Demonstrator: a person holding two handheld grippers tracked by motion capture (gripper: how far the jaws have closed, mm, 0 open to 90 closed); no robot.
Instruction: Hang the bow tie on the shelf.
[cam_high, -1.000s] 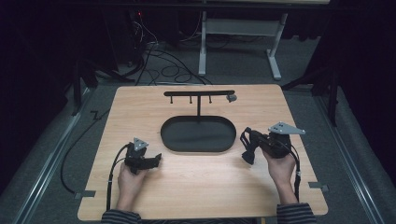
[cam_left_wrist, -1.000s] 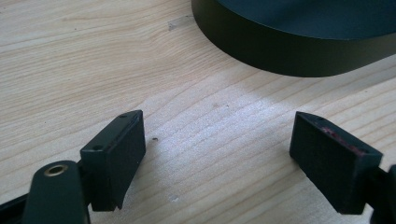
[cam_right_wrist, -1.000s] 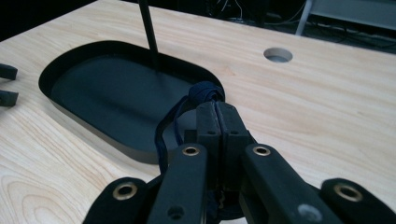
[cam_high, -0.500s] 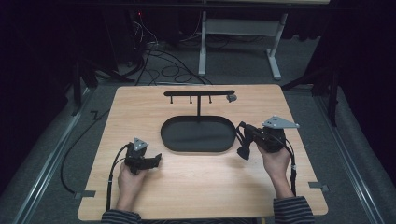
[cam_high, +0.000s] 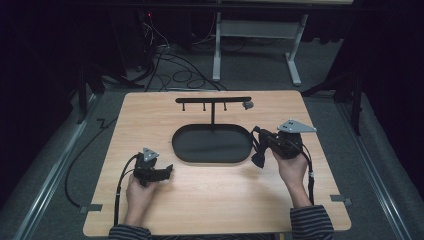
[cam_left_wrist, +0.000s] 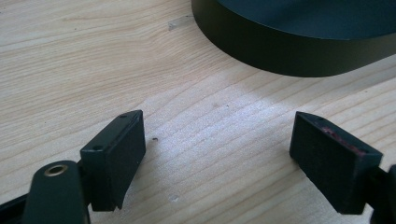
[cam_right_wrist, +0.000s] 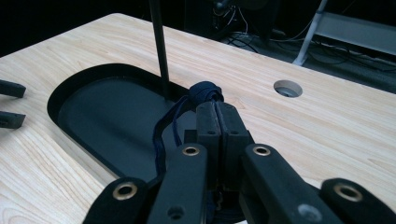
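Here, dark blue cord (cam_right_wrist: 205, 91) (knotted end), pinched in right claw (cam_right_wrist: 216, 109)

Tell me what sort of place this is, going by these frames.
Probably a lab or recording workspace, not a home. A bare wooden table stands in a dark room, with loose cables on the floor behind it and a metal desk frame beyond. A person works handheld grippers beside a black tray stand.
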